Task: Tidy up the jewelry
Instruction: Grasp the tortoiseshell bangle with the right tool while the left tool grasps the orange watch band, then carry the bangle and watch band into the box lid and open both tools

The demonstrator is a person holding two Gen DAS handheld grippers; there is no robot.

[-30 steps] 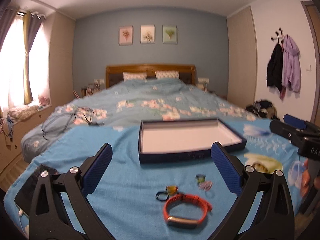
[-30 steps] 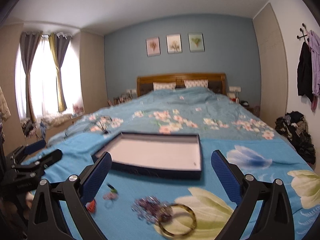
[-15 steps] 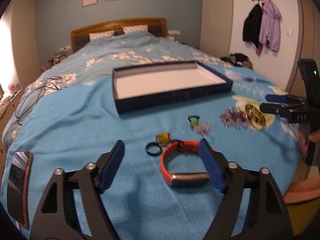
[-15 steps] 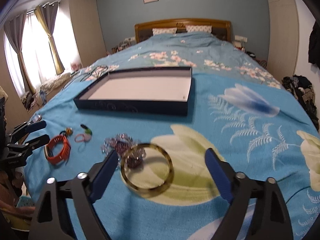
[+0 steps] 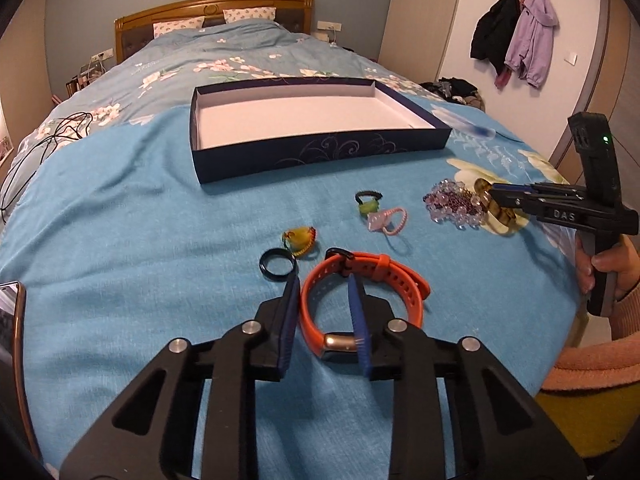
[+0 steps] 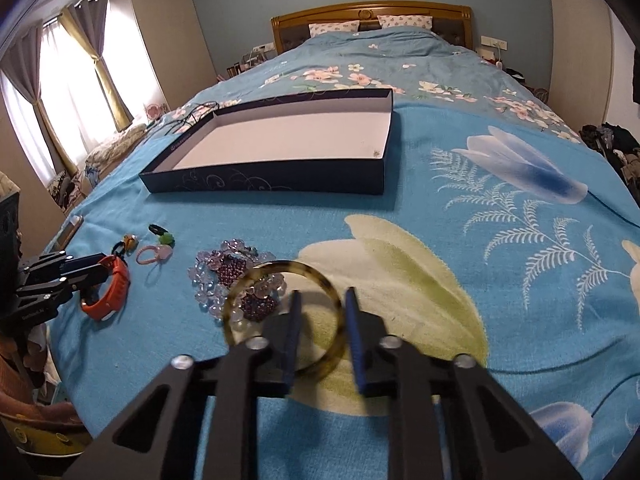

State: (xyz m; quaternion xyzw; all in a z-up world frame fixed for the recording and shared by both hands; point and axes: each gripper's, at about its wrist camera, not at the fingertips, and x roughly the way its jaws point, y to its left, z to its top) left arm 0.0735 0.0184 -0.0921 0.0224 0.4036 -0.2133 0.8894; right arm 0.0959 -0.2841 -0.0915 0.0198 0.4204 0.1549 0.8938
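Jewelry scattered on blue bedspread (image 5: 120, 220), all on the near side of an open dark tray (image 5: 320, 152) with a white floor, nothing in it yet.

Left gripper (image 5: 324, 292): jaws narrowed but not clamped, straddling the left side of the orange watch band (image 5: 400, 276). One pad sits outside the strap, the other inside the loop, so the strap runs between them. No squeeze visible; gap remains on both sides. Band lies flat, its long axis running left to right across the fingers, metal face toward the camera. Black ring (image 5: 277, 269) just beside the outer pad, close enough to get nudged.

Right gripper (image 6: 322, 324): same posture, partly closed, not gripping. Pads bracket the near right arc of the amber bangle (image 6: 332, 356), one inside the hoop, one outside. Bangle lies flat, its far left edge overlapping the heap of purple and clear beads (image 6: 224, 276). Lifting may drag beads along.

Small pieces between the two grippers: yellow ring (image 5: 298, 238), green ring (image 5: 368, 202), pink hair tie (image 5: 390, 218).

Tray lies straight ahead of both grippers, farther up the bed. Left gripper is nearer the tray's left half, right gripper its right half. Judgement: both grasps about to close; carry is forward and over the tray wall.
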